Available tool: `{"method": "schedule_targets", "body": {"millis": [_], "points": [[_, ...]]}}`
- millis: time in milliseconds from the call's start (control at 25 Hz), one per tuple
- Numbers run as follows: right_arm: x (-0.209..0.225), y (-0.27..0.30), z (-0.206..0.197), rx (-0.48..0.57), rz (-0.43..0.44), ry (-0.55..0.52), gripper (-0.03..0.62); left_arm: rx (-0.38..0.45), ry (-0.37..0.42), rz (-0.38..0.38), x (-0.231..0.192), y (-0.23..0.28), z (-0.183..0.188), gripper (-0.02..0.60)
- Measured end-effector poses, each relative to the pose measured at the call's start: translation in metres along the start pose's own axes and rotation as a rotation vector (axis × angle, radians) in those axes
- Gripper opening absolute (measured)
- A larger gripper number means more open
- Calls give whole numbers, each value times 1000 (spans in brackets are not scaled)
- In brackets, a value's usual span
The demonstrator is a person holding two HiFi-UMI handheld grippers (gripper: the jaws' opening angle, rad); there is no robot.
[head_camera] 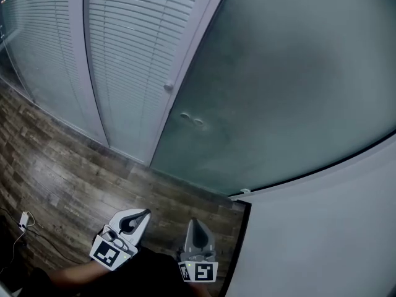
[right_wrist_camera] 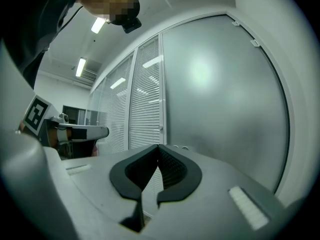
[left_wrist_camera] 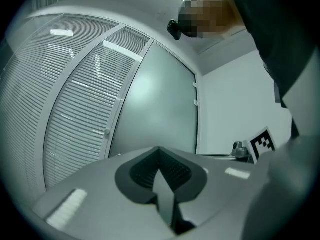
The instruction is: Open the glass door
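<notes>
Glass door [head_camera: 291, 85] adjoins blinds [head_camera: 133, 60]; left gripper [head_camera: 146, 213], right gripper [head_camera: 193, 221] (both empty) are pressed together.

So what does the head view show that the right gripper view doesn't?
Only the head view shows the wooden floor and a white plug with its cable lying on it. Only the right gripper view shows the ceiling lights. Both show the frosted glass door, the slatted blinds beside it, and the left gripper and right gripper, shut and empty.
</notes>
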State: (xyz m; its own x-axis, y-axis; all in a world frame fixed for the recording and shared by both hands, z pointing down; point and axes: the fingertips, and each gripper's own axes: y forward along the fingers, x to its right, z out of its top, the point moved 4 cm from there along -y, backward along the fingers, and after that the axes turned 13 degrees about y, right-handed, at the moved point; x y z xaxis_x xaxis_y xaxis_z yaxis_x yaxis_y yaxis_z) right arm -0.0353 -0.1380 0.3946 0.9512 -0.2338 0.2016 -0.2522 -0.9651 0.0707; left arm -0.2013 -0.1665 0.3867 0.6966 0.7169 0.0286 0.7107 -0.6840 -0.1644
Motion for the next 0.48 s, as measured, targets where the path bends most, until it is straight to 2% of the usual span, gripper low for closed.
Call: {"method": "schedule_targets", "body": {"millis": [200, 480], "points": [[1, 28, 0, 5, -29, -14, 2, -12, 7, -27, -21, 10, -10, 0], [35, 70, -21, -46, -16, -6, 2, -65, -34, -3, -28, 39, -45, 0]]}}
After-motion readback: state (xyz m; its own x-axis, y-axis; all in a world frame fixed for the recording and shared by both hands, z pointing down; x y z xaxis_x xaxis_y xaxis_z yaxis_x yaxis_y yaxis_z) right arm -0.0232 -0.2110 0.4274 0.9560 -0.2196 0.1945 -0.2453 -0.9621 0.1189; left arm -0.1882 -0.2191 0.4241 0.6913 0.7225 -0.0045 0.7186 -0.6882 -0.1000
